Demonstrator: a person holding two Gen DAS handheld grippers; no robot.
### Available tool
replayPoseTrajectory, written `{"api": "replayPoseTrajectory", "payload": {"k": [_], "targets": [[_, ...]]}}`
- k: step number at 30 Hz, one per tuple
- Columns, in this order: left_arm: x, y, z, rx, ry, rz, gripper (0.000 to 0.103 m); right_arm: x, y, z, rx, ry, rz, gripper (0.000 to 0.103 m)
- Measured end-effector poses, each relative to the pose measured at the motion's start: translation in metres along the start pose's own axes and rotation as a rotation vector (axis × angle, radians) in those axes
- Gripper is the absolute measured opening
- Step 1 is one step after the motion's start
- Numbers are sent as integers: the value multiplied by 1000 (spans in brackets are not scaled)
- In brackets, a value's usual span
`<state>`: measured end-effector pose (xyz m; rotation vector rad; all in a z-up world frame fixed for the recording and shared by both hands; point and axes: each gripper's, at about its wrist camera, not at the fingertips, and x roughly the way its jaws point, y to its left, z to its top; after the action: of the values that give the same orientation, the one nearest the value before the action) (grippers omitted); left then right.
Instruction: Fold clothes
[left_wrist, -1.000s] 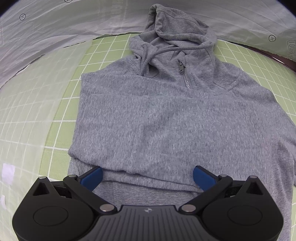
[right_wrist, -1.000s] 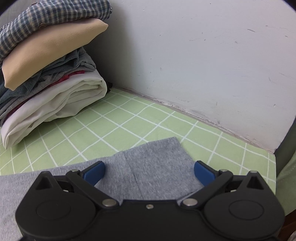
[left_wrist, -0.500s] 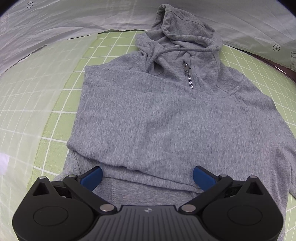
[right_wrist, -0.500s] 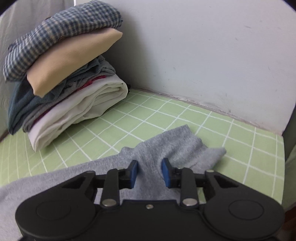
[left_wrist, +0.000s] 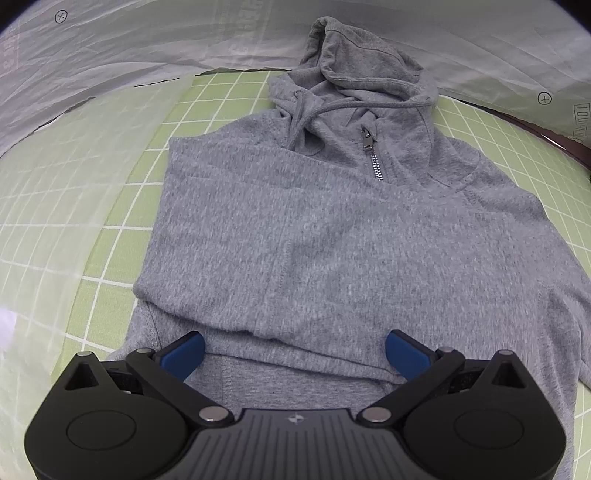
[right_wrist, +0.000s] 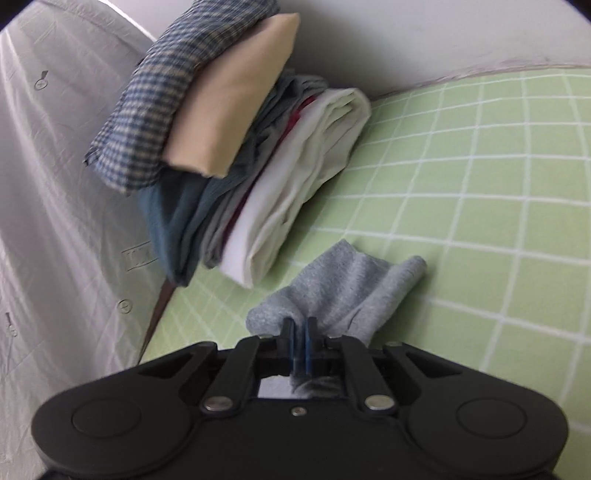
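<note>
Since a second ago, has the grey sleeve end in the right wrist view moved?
Yes. The sleeve end, flat before, is now bunched and pinched in the right tool, drawn toward the folded clothes stack on the mat.

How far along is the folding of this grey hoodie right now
Done: one sleeve already lies folded across the grey hoodie; a stack of folded clothes sits by the wall. In hand: the right gripper is shut on the hoodie's other sleeve. Left: laying that sleeve over and folding the body; the left gripper is open over the hem.
</note>
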<state>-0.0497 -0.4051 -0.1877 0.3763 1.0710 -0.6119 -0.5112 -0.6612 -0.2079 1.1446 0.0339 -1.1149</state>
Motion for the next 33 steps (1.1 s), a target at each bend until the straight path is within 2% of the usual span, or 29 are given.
{"api": "replayPoseTrajectory", "payload": {"k": [4, 7, 10, 13, 16, 17, 18, 19, 20, 22, 24, 27, 29, 31, 33], "targets": [[0, 1, -1, 6, -6, -4, 103, 24, 47, -20, -28, 102, 130, 6], [-1, 1, -1, 8, -10, -5, 103, 33, 90, -42, -95, 191, 246, 6], [0, 1, -1, 8, -13, -6, 103, 35, 133, -71, -171, 296, 378, 5], [-1, 1, -2, 8, -19, -5, 103, 37, 167, -109, -297, 413, 442, 5], [-1, 1, -2, 9, -18, -6, 103, 38, 185, -143, -494, 474, 345, 9], [-1, 1, -2, 10, -17, -7, 103, 37, 186, -148, -539, 476, 310, 15], [-1, 1, -2, 11, -17, -7, 103, 36, 187, -149, -562, 468, 287, 30], [-1, 1, -2, 10, -17, -7, 103, 34, 187, -150, -584, 460, 263, 38], [-1, 1, -2, 10, -18, -7, 103, 30, 183, -144, -586, 433, 252, 48], [-1, 1, -2, 10, -18, -6, 103, 27, 173, -131, -585, 377, 221, 56], [-1, 0, -1, 11, -11, -6, 103, 24, 168, -121, -594, 313, 175, 73], [-1, 0, 2, 14, 11, -4, 103, 19, 161, -107, -644, 201, 68, 93], [-4, -3, 5, 22, 18, 10, 103, 15, 155, -102, -707, 133, -29, 101], [-12, -8, 7, 43, -7, 24, 103, 13, 148, -99, -778, 79, -128, 102], [-21, -16, 10, 72, -40, 9, 103, 14, 139, -97, -838, 63, -224, 102]]}}
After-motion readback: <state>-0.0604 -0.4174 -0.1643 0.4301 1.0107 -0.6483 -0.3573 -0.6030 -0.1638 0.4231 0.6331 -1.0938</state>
